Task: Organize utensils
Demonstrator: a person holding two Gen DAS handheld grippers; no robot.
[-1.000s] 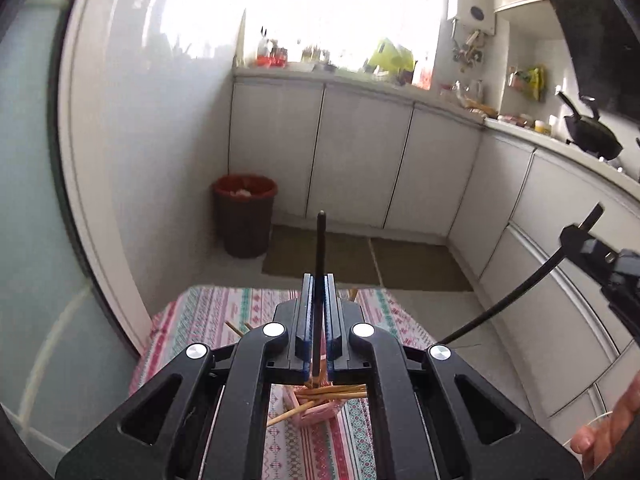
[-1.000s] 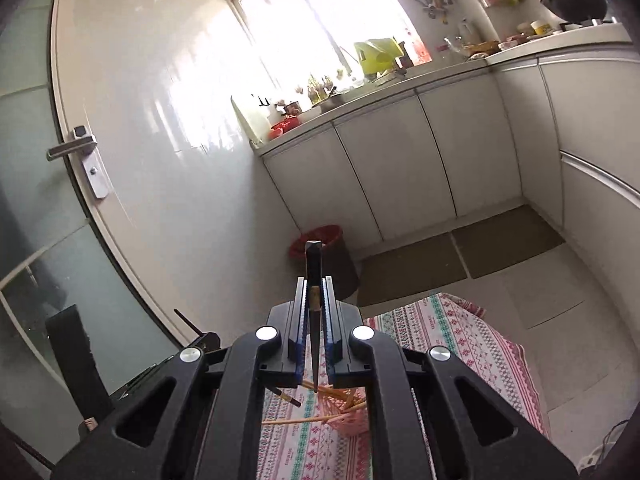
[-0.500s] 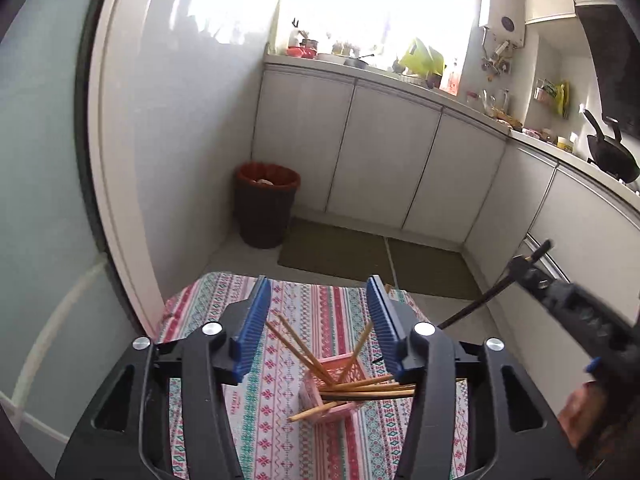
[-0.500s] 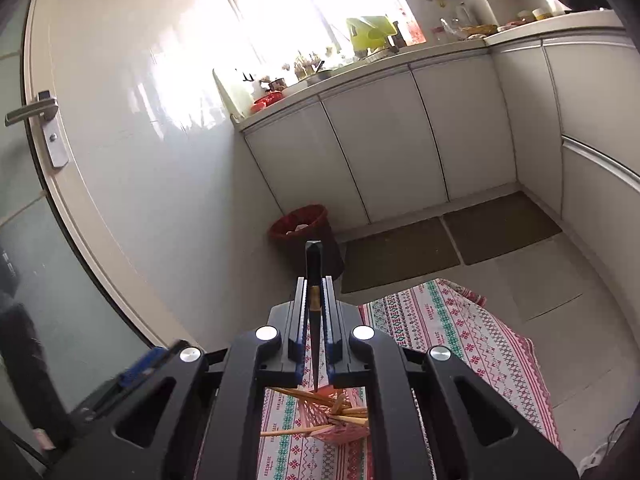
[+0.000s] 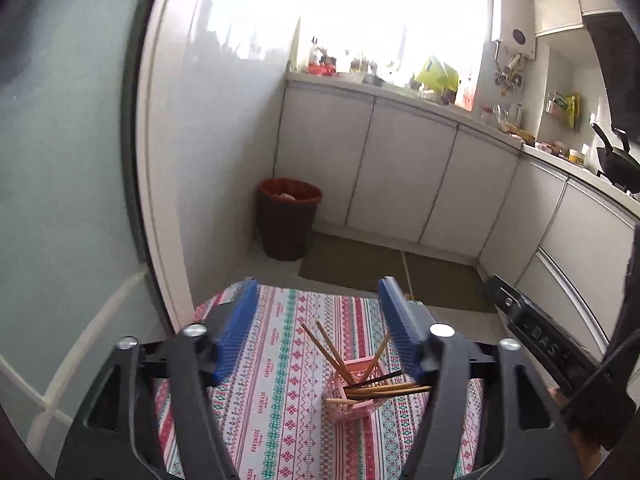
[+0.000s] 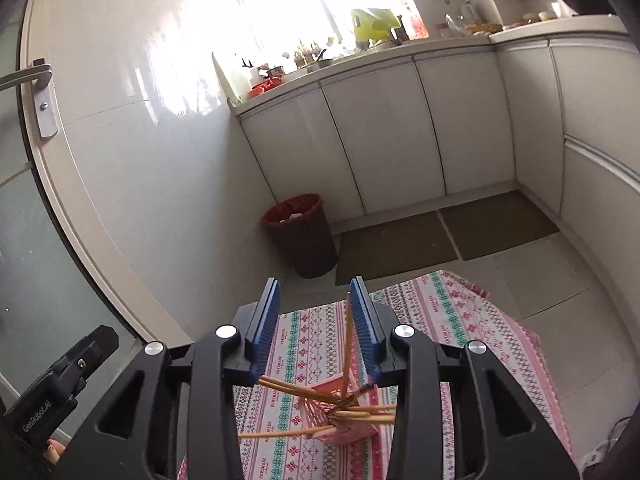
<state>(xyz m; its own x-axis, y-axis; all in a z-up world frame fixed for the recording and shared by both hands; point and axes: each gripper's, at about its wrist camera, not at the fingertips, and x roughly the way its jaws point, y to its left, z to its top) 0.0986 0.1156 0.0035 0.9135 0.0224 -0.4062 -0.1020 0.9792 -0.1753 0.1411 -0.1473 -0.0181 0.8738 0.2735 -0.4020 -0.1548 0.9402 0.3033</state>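
A small pink basket [image 5: 352,392] stands on the patterned cloth [image 5: 280,400] and holds several wooden chopsticks [image 5: 328,346] and a dark one [image 5: 372,381], splayed outward. My left gripper [image 5: 316,328] is open and empty above and behind the basket. My right gripper [image 6: 316,326] is open too, with nothing between its pads; one wooden chopstick [image 6: 349,344] stands up just beside its right pad. The basket also shows in the right wrist view [image 6: 340,412]. The right gripper body [image 5: 560,356] shows at the right edge of the left wrist view.
The cloth [image 6: 440,320] covers a small table with floor beyond its far edge. A dark red waste bin [image 5: 289,218] stands by the white wall. White kitchen cabinets [image 5: 400,168] and brown floor mats [image 6: 440,232] lie beyond. The left gripper body [image 6: 60,384] is at lower left.
Both grippers have opened: the left let go of a dark utensil first, then the right released its own. A dark chopstick now lies in the basket. Both views tilted down.
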